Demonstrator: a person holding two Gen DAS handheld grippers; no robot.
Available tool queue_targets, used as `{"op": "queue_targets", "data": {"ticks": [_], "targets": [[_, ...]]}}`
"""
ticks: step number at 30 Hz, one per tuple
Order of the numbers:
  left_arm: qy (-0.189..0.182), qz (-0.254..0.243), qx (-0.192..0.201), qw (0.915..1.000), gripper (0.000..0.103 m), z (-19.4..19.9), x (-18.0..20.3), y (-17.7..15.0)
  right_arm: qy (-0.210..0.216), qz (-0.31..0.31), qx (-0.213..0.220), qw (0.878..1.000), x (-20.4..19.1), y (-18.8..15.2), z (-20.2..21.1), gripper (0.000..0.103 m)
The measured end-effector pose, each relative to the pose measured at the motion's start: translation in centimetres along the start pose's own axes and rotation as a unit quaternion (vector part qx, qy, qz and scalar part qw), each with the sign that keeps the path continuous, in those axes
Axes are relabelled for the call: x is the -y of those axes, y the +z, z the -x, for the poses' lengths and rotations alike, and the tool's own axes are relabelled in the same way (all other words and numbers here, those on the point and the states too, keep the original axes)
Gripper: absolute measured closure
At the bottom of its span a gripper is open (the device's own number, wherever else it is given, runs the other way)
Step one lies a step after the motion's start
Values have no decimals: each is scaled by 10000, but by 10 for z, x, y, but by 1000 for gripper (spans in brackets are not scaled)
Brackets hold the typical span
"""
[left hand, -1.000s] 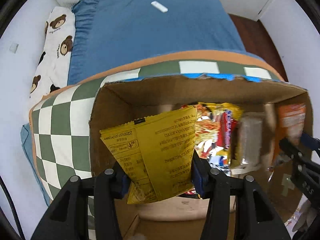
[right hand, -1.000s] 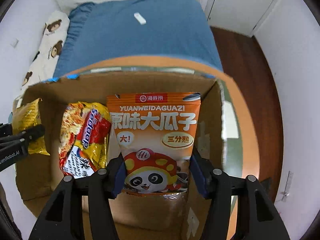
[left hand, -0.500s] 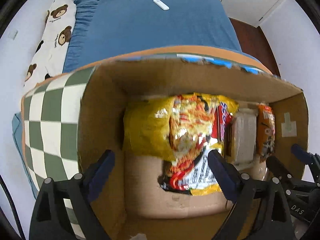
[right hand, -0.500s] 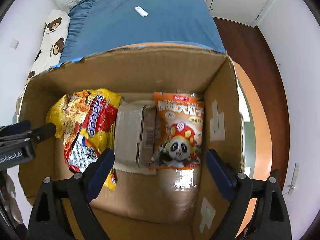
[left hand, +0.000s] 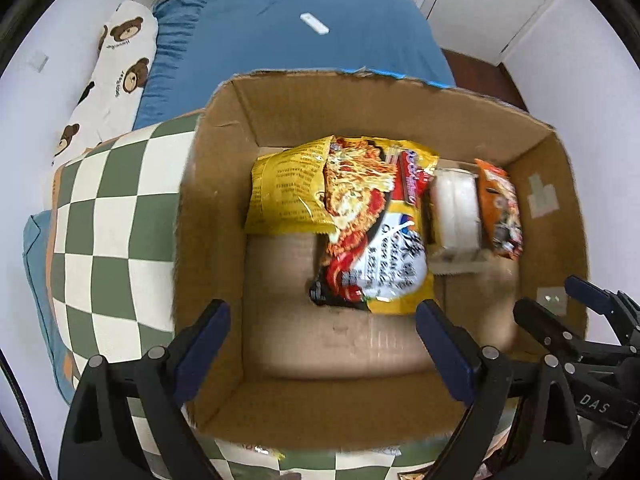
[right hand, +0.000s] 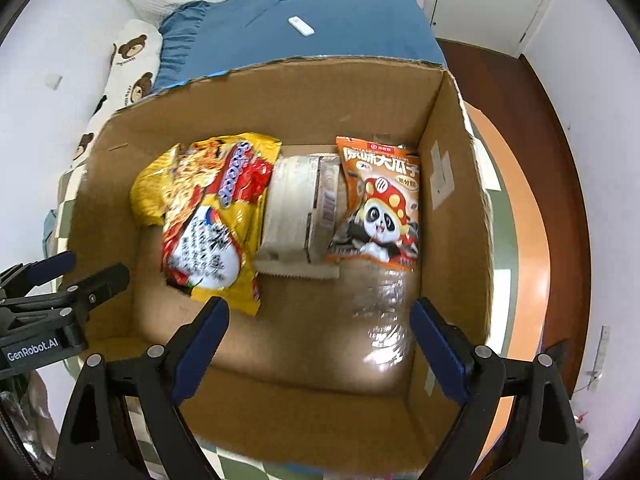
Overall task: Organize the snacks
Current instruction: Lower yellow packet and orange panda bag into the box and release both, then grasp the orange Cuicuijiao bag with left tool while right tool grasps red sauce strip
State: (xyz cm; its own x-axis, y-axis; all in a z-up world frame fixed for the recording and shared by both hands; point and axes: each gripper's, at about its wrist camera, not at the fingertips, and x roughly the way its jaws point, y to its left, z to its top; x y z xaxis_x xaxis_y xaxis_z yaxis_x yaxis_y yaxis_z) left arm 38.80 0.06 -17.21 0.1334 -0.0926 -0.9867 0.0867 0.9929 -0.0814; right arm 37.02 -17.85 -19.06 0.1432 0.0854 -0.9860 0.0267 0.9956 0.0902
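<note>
Left hand-held gripper (left hand: 322, 330) and right hand-held gripper (right hand: 320, 326) are both standing apart and empty, jaws having just been opening to drop their packets. The yellow packet (left hand: 280, 196) is now lying at the cardboard box's (left hand: 360, 416) far left, the orange panda packet (right hand: 380, 204) at far right (noodle bag (right hand: 212, 216) and wrapped block (right hand: 296, 208) between). Both snacks are looking stowed, slightly crumpled.

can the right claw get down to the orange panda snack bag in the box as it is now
Probably yes. The right claw is open and empty above the cardboard box, whose top is open. The orange panda bag lies uncovered at the right, though close to the wall.
</note>
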Motion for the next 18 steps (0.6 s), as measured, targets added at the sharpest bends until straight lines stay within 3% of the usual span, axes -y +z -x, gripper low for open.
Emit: {"op": "queue_targets", "data": {"ticks": [11,18], "targets": [[-99,-69,800,9967,8,75,4,-51,96,165,722,9972,-10,-41,68,9],[-267,-30,997,9947,8,100,5,-92,222,136,1091,9937,-15,-79,106,9]]}}
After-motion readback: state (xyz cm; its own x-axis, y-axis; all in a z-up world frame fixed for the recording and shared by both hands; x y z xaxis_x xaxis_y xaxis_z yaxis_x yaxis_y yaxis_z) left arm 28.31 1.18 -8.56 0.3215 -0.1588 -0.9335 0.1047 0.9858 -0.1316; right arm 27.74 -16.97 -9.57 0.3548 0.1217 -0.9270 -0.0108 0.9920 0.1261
